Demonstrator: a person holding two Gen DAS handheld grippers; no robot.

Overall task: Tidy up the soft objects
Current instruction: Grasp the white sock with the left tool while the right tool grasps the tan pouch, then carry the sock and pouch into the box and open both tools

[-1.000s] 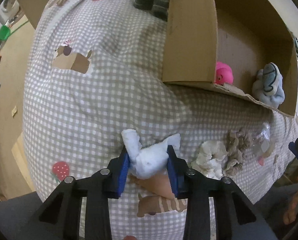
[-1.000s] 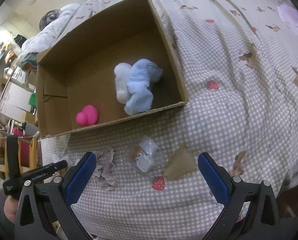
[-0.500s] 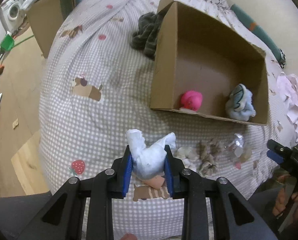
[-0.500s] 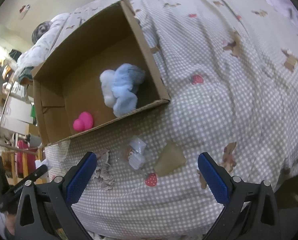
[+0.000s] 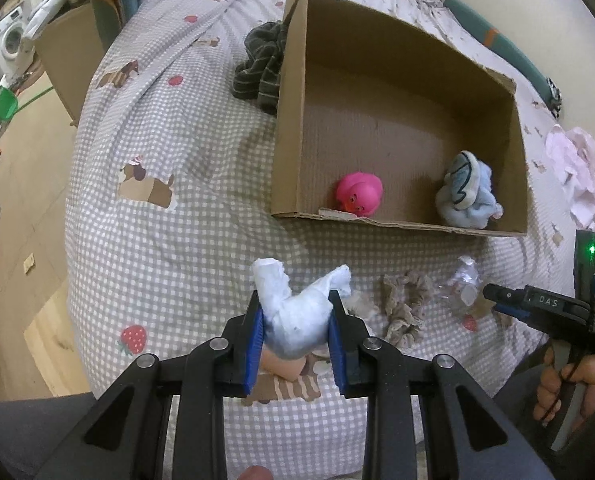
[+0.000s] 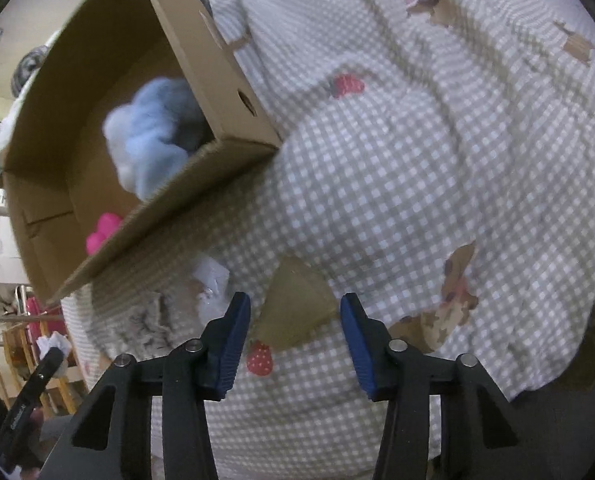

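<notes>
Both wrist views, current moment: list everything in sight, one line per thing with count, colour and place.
Cardboard box: 1, brown, open, on the bedspread.
Rubber duck: 1, pink, inside box, near front wall.
Plush toy: 1, light blue and white, inside box, right end.
Scrunchie: 1, beige, on bedspread before the box.
Plastic packet: 1, clear, right of scrunchie.
Striped cloth: 1, dark, left of box.
Bedspread: 1, grey-white check.
White soft item: 1, clamped in left gripper.
Left gripper: holding that item.
Right gripper: jaws just narrowed, nothing between them.

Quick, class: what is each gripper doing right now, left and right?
Left gripper: shut on the white soft toy.
Right gripper: open, nothing between its jaws; they have just been closing.
</notes>
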